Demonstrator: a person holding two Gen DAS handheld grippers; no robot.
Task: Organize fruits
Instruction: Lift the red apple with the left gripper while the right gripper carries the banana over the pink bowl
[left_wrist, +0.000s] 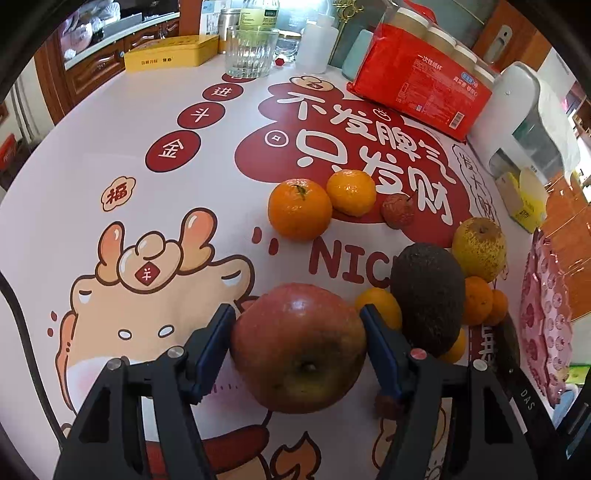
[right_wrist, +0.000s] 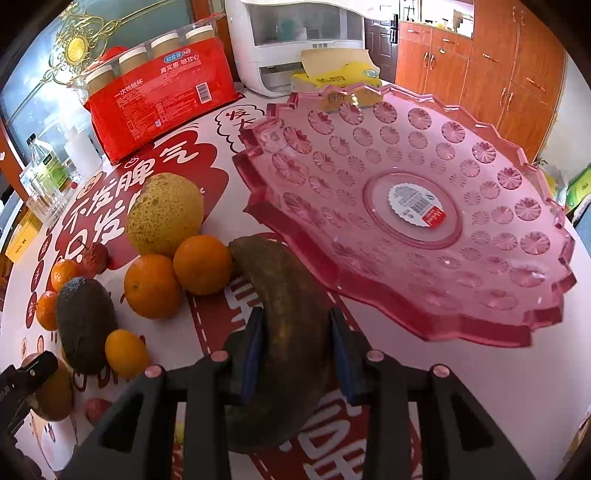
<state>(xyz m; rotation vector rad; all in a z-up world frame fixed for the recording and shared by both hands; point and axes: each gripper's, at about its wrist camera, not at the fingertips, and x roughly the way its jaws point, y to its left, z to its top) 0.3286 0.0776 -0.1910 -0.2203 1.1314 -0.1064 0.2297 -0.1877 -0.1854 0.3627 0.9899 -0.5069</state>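
Note:
My left gripper (left_wrist: 297, 325) is shut on a large red apple (left_wrist: 299, 347), held just over the printed tablecloth. My right gripper (right_wrist: 295, 325) is shut on a dark, overripe banana (right_wrist: 284, 332). The pink plastic fruit plate (right_wrist: 406, 206) stands empty just ahead and right of the banana; its edge also shows in the left wrist view (left_wrist: 543, 314). Loose fruit lies on the table: an avocado (left_wrist: 428, 295), a yellow pear (left_wrist: 480, 247), several oranges (left_wrist: 299, 210) and a small red lychee (left_wrist: 397, 212).
A red pack of paper cups (left_wrist: 421, 92) and a white appliance (left_wrist: 524, 114) stand at the back right. A glass tumbler (left_wrist: 251, 51), bottles and a yellow tin (left_wrist: 170, 55) line the far edge. A yellow tissue box (right_wrist: 340, 74) sits behind the plate.

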